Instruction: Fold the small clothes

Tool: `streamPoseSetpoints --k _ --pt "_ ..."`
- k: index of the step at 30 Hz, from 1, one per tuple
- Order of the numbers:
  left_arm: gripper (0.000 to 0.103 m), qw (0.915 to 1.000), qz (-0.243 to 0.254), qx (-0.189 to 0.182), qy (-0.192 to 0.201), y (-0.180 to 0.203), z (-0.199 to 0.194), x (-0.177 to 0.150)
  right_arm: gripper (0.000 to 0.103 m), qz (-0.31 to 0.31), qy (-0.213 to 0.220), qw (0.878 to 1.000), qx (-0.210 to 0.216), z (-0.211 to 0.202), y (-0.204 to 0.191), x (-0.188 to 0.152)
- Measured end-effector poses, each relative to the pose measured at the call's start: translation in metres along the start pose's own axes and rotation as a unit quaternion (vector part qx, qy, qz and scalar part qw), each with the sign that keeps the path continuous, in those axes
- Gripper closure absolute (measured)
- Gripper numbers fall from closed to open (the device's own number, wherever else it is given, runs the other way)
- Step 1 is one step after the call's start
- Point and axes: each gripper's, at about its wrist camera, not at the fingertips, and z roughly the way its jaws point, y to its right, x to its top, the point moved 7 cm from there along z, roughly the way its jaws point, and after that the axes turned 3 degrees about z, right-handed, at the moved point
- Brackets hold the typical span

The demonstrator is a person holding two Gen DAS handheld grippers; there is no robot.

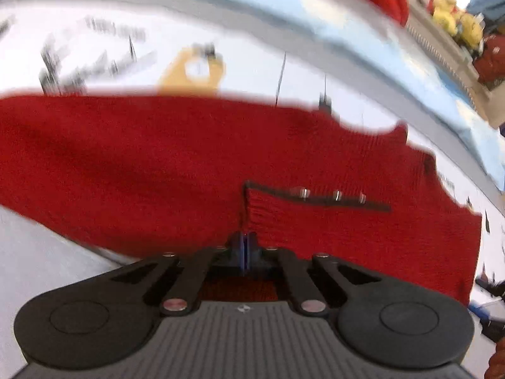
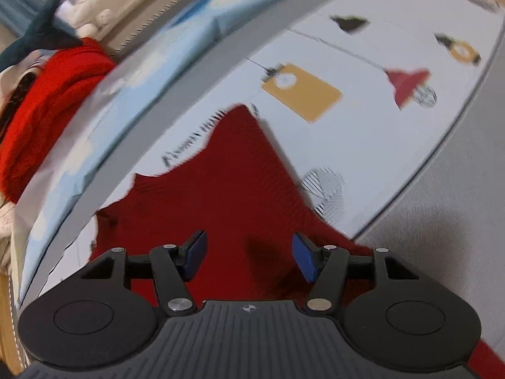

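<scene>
Red sweater [image 1: 189,164] pinched in left gripper [image 1: 247,246] jaws, right gripper [image 2: 249,257] jaws wide, empty

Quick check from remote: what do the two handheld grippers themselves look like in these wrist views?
Both look alike. The left gripper and right gripper have matte black linkage arms with silver pivot pins, two round black discs at the sides, and a ribbed grey body bearing a small crosshair mark. The finger pads are blue. No cables or sleeves show.

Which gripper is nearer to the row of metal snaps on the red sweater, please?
Left. The left gripper is shut on the red sweater just below the snaps; the right gripper hovers open over plain knit.
</scene>
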Motion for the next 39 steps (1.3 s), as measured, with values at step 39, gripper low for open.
streamPoseSetpoints --k 39 --pt "0.071 0.9893 -0.082 0.082 0.089 -0.139 -0.077 0.042 0.052 -0.093 0.005 0.995 0.025 -0.030 -0.068 -0.022"
